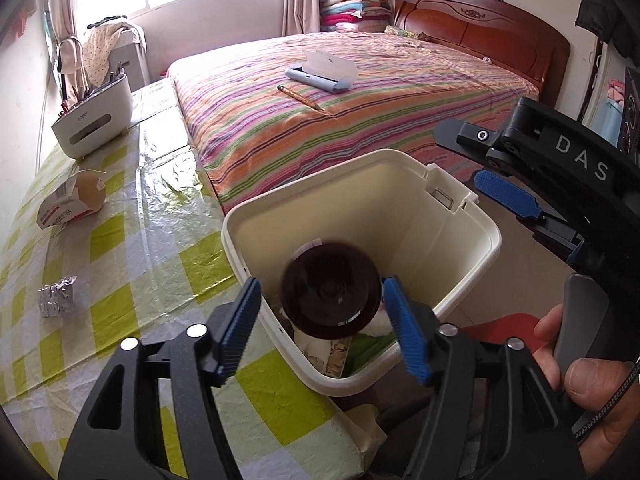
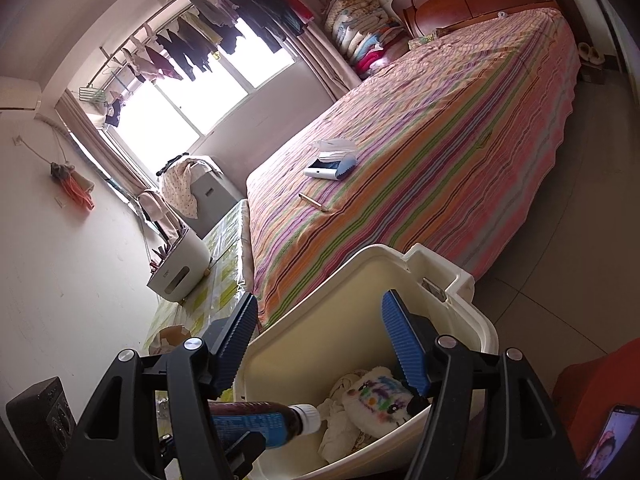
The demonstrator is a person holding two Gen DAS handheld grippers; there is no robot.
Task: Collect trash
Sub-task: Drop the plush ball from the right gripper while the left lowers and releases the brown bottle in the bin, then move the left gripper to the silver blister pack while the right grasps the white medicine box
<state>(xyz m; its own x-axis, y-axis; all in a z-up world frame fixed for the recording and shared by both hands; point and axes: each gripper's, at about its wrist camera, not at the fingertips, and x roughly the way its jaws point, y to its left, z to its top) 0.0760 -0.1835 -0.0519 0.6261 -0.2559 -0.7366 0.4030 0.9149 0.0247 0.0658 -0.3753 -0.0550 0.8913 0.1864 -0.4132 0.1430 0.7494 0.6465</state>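
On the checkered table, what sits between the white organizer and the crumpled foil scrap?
In the left wrist view, a torn cardboard box lies on the tablecloth between the white organizer and the foil scrap; otherwise that stretch is bare.

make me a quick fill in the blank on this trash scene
1. The brown bottle is over the open white ____.
2. The left claw is ____, its pads clear of the bottle.
3. A pencil lies on the striped ____.
4. On the checked table a crumpled ____ wrapper waits near its left edge.

Missing words: bin; open; bed; foil
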